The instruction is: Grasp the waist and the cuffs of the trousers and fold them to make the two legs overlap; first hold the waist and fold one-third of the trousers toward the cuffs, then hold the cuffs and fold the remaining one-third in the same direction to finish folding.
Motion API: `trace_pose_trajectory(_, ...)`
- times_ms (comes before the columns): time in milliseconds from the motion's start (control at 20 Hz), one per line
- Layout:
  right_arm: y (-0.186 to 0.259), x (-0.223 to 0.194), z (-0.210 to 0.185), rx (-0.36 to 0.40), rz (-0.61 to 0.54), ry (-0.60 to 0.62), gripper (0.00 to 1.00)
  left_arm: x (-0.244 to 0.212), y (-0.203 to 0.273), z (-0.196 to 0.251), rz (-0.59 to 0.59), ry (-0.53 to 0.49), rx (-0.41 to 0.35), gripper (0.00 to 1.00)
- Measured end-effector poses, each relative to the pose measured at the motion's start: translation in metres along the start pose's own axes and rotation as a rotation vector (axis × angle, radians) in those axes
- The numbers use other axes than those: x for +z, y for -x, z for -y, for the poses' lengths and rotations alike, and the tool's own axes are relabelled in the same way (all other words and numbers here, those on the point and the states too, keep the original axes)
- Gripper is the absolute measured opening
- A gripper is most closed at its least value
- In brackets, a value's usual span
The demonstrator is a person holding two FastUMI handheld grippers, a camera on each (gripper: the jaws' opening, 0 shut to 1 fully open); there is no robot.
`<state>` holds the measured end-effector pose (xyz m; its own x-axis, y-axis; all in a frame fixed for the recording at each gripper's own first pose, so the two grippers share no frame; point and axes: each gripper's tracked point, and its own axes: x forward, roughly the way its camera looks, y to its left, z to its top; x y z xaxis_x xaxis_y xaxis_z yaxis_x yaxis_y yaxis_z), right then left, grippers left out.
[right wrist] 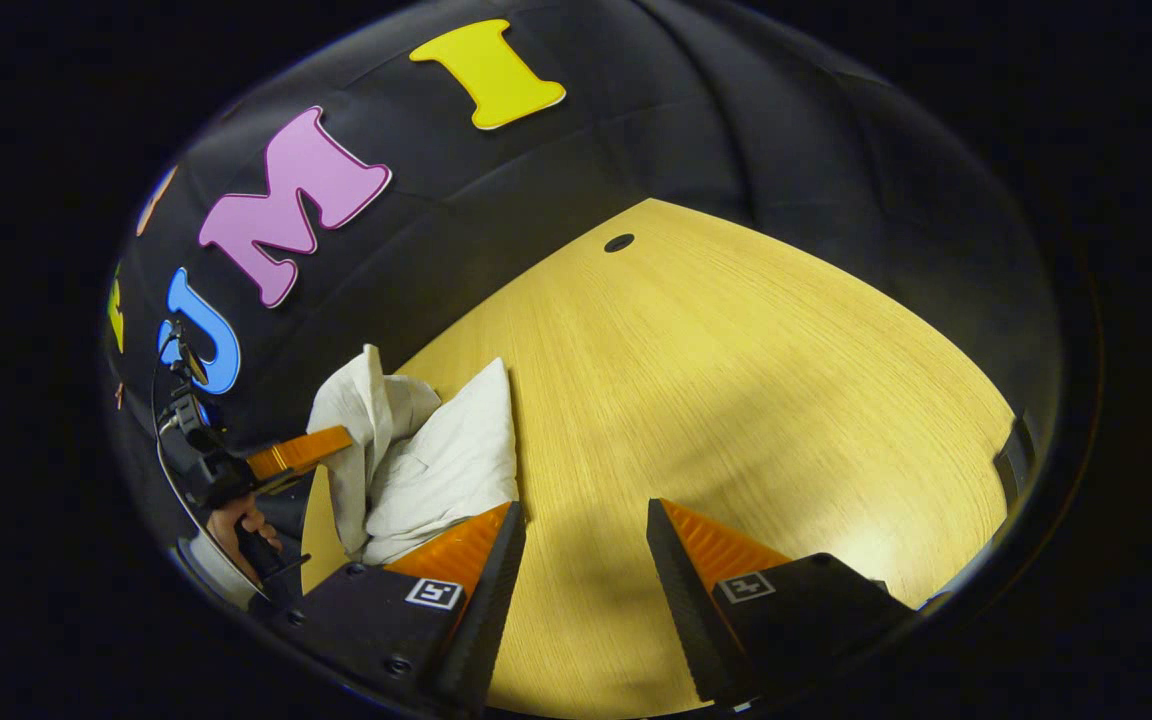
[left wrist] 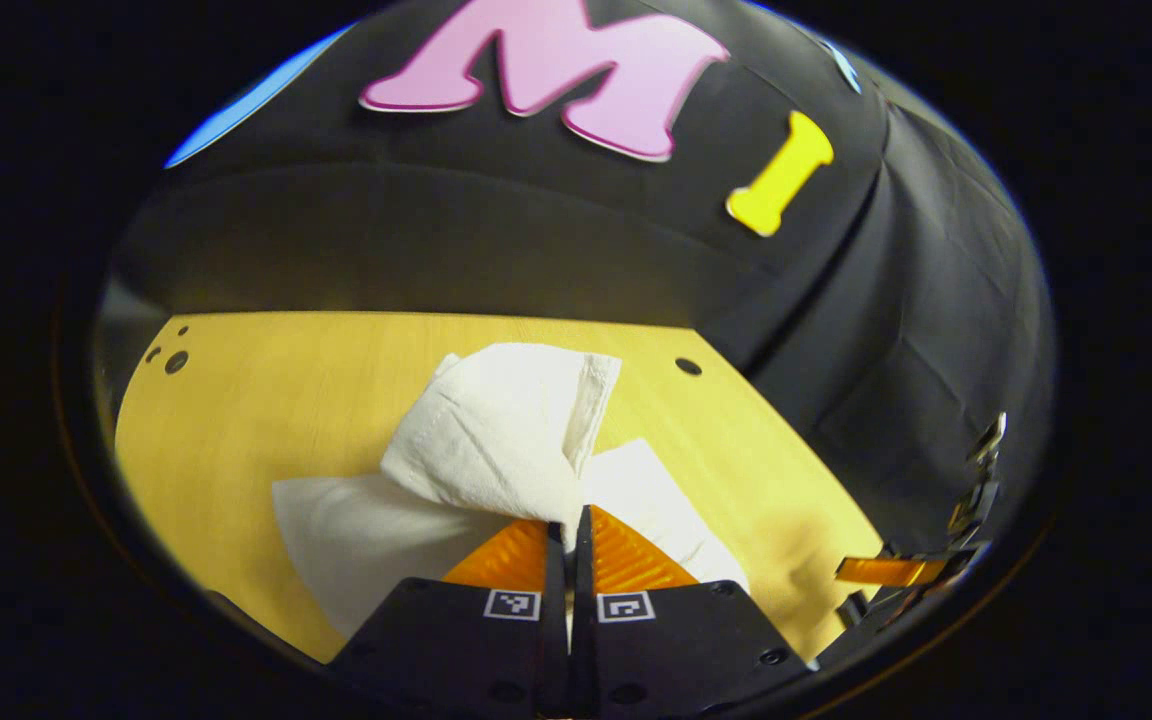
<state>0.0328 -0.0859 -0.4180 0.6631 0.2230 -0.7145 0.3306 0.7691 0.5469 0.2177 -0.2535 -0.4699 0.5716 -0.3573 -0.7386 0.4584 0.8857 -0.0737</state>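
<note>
1. Currently, in the left gripper view, the white trousers point(left wrist: 496, 440) lie bunched on the yellow wooden table point(left wrist: 266, 390), with one thick fold raised above the flatter cloth beneath it.
2. The left gripper point(left wrist: 568, 525) has its jaws pressed together on a fold of the trousers; cloth rises directly from the narrow line between the fingers. Which part of the garment is pinched, waist or cuff, cannot be told from this heap.
3. At the right edge of the same view, the right gripper point(left wrist: 886, 571) is seen well apart from the cloth.
4. In the right gripper view, the left gripper point(right wrist: 301, 452) is seen farther off, carried by a hand point(right wrist: 241, 530), with the trousers point(right wrist: 436, 460) hanging against it at the left side of the table point(right wrist: 736, 380).
5. The right gripper point(right wrist: 586, 540) has its jaws spread, with bare table between the fingers. The trousers lie just beside its left finger point(right wrist: 481, 545), not between the jaws.
6. Judgement: the garment is not yet laid flat, so the fold has barely begun.
7. Procedure for the step in hand:
   - Keep the left pinch firm so that the cloth does not slip.
   - Bring the right gripper onto the matching edge and close on all layers.
   - Draw both grippers apart to pull the cloth taut before aligning the legs.
8. Risk: a pinch on a single layer would leave the legs misaligned.
</note>
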Motion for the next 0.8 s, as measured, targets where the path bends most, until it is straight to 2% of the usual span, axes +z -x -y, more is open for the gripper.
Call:
trace_pose_trajectory(150, 0.001, 0.004, 0.009, -0.025, 0.01, -0.006, 0.77, -0.029, -0.017, 0.017, -0.077, -0.148, 0.007, 0.07)
trace_pose_trajectory(200, 0.002, 0.006, 0.012, -0.032, 0.014, -0.008, 0.77, -0.039, -0.019, 0.025, -0.093, -0.182, -0.003, 0.17)
trace_pose_trajectory(250, 0.004, 0.007, 0.015, -0.04, 0.015, -0.012, 0.77, -0.046, -0.02, 0.034, -0.099, -0.209, -0.02, 0.07)
trace_pose_trajectory(300, 0.004, 0.007, 0.017, -0.045, 0.016, -0.018, 0.77, -0.053, -0.016, 0.045, -0.102, -0.229, -0.051, 0.21)
trace_pose_trajectory(400, 0.008, 0.007, 0.02, -0.051, 0.021, -0.028, 0.77, -0.065, -0.007, 0.066, -0.109, -0.239, -0.115, 0.32)
trace_pose_trajectory(500, 0.009, 0.007, 0.021, -0.054, 0.026, -0.031, 0.77, -0.07, 0.0, 0.077, -0.106, -0.237, -0.152, 0.66)
trace_pose_trajectory(600, 0.014, 0.011, 0.018, -0.053, 0.045, -0.021, 0.77, -0.068, 0.005, 0.075, -0.085, -0.23, -0.141, 1.0)
trace_pose_trajectory(800, 0.017, 0.014, 0.0, -0.026, 0.064, -0.002, 0.77, -0.07, 0.019, 0.078, -0.065, -0.178, -0.154, 0.97)
